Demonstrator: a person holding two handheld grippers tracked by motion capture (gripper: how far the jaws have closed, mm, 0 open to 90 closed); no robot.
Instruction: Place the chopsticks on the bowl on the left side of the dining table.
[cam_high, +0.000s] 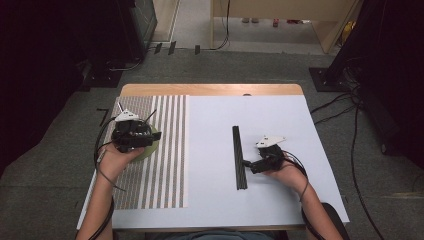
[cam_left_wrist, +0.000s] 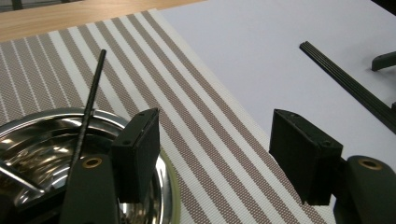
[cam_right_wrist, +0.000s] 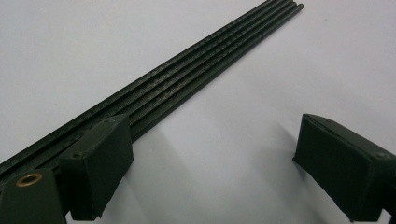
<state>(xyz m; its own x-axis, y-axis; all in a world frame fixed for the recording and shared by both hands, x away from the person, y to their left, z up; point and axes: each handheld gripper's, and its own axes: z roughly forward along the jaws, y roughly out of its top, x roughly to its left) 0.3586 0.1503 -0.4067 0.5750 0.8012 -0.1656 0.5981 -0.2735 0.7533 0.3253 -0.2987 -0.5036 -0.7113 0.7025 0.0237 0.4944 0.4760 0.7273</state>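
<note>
Both grippers' jaws gape empty: left (cam_left_wrist: 215, 158) over steel bowl (cam_left_wrist: 42, 154), right (cam_right_wrist: 210, 168) beside black rods (cam_right_wrist: 187, 79).

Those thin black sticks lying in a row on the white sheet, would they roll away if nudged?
Probably: the black sticks look slim and round, lying loose on the smooth white sheet. They appear straight and stiff, and likely light, so one push may scatter them.
</note>
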